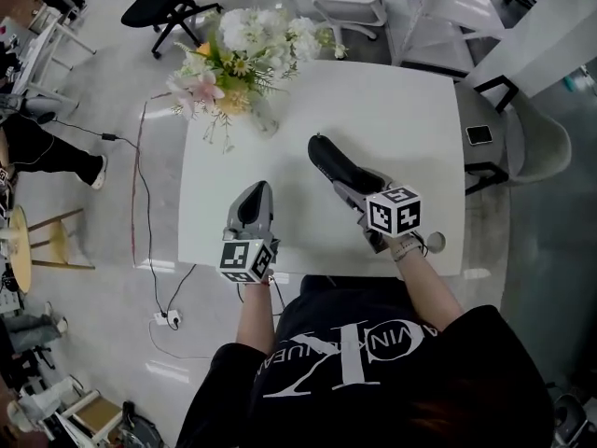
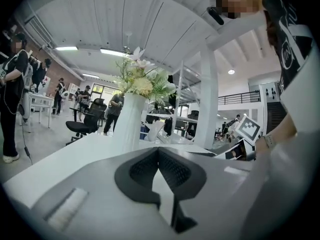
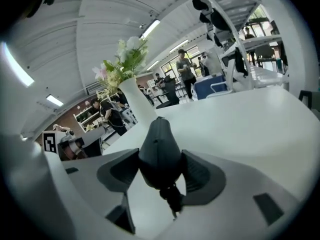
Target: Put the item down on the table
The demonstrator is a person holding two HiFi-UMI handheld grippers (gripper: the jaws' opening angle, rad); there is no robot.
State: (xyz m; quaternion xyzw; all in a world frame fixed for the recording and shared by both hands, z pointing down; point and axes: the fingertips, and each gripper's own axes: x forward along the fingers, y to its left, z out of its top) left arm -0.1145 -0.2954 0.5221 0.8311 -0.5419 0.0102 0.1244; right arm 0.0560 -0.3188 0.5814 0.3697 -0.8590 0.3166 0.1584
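Person's black printed T-shirt (image 1: pixel 373 371) fills the bottom of the head view, forearms reaching fwd over the near edge of the table (image 1: pixel 401 101), which is a white, smooth, matte square w/ rounded corners.

Left tongs (image 1: pixel 256 192), grey plastic w/ ribbed dark pads, are closed tip to tip w/ nothing between, low over the table near its front-left edge.

Right tongs (image 1: pixel 341 177) are clamped on the dark item (image 1: pixel 326 159), a smooth, black, elongated teardrop w/ a thin stem at the gripped end. It's over mid-table, pointing toward the vase (image 1: pixel 264 119); can't tell if it touches the top.

The vase and its white and pink flowers (image 1: pixel 238 49) stand at the far-left corner. Small round obj (image 1: pixel 435 242) sits by the front-right corner. Bare table lies right of and beyond the item.
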